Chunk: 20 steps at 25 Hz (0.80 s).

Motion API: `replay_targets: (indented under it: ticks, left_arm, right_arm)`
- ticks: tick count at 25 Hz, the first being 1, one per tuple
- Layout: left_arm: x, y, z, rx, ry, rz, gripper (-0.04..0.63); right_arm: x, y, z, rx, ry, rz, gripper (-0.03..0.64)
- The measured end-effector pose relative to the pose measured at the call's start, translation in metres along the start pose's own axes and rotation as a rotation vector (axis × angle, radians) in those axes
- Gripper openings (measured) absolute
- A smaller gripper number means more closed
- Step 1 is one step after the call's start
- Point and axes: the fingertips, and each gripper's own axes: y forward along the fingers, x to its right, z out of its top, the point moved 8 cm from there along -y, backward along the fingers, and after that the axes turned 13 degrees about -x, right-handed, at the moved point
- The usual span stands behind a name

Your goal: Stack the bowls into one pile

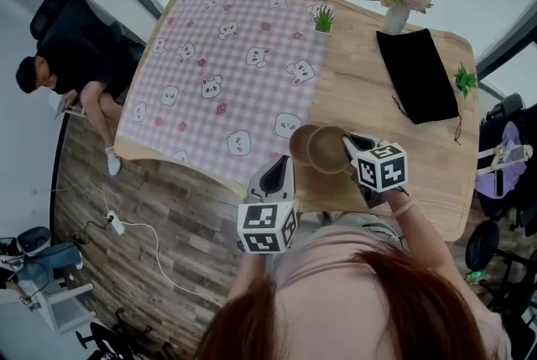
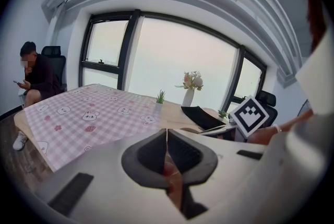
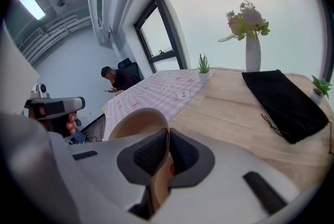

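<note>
left tongs (image 2: 166, 139) together, empty; right tongs (image 3: 168, 140) tight on the rim of a tan bowl (image 3: 136, 121)

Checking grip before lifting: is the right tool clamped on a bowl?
Yes, the right tool pinches the tan bowl by its rim.

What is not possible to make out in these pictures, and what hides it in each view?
1. Head view: the bowls overlap and the right gripper covers their near side, so their number is unsure.
2. Right gripper view: only the top of one bowl shows. The gripper's body hides the rest.
3. Left gripper view: no bowl shows. The left gripper fills the lower picture with its own body.
</note>
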Motion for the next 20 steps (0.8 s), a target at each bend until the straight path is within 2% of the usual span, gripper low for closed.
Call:
replay_targets:
  ticks: [7,20]
  left_arm:
    - [-0.001,-0.005,-0.006,-0.002,-0.031,0.025,0.012]
    - [-0.008,-0.009,-0.014,-0.004,-0.081,0.075,0.012]
  right_arm:
    - [-0.010,0.017,0.008,-0.023,0.005,0.044,0.015]
    - [-0.018,0.048,0.017,-0.086,-0.022,0.071,0.017]
